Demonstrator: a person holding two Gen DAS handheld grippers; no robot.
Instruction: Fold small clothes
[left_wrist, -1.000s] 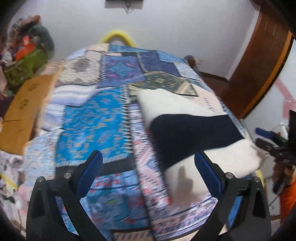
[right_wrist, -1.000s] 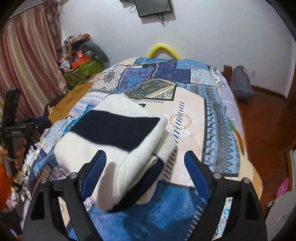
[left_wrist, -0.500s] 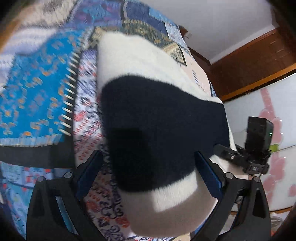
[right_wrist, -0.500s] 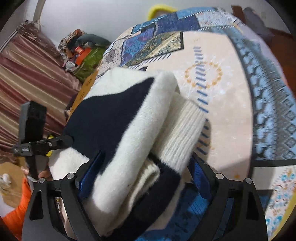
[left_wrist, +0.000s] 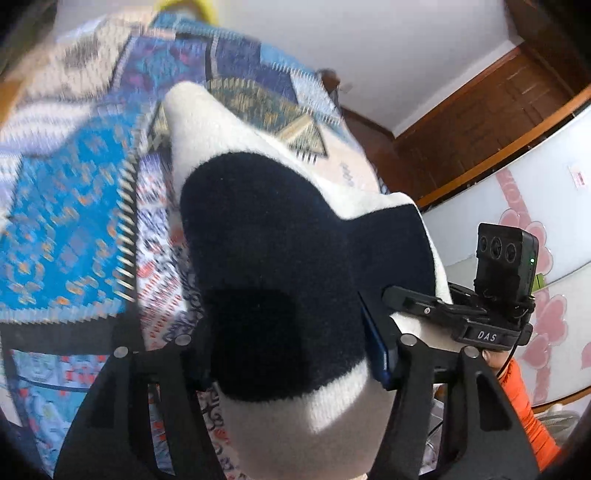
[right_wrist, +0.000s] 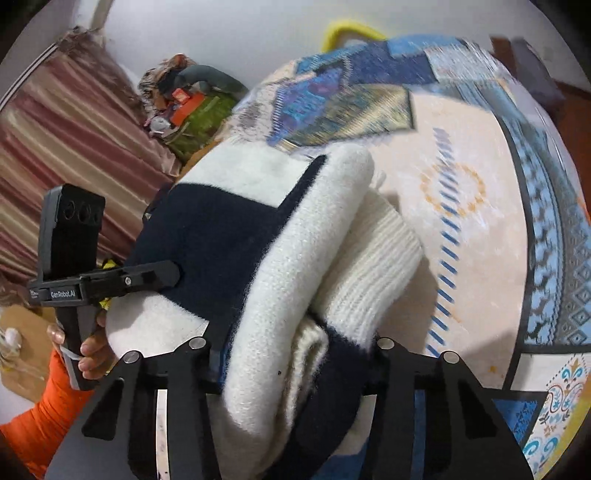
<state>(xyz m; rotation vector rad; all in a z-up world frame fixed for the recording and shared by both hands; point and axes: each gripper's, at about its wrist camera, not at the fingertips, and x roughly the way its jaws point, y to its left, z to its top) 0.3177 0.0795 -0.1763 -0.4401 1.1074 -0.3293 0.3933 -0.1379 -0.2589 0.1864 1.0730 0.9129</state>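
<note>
A folded white and navy knit sweater (left_wrist: 266, 236) lies on a patchwork quilt (left_wrist: 66, 206) covering the bed. My left gripper (left_wrist: 288, 354) is shut on one end of the folded sweater. My right gripper (right_wrist: 295, 354) is shut on the opposite end (right_wrist: 295, 258), where several folded layers bunch between its fingers. Each gripper shows in the other's view: the right one (left_wrist: 476, 317) beyond the sweater, the left one (right_wrist: 103, 280) at the sweater's far side.
A wooden door (left_wrist: 491, 110) and a white cabinet with pink flowers (left_wrist: 546, 206) stand to one side. A striped curtain (right_wrist: 55, 147), a pile of bags and clothes (right_wrist: 192, 103) and a cardboard box (right_wrist: 26, 332) are on the other side.
Both grippers moved in from open positions above the bed and closed on opposite ends of the folded sweater.
</note>
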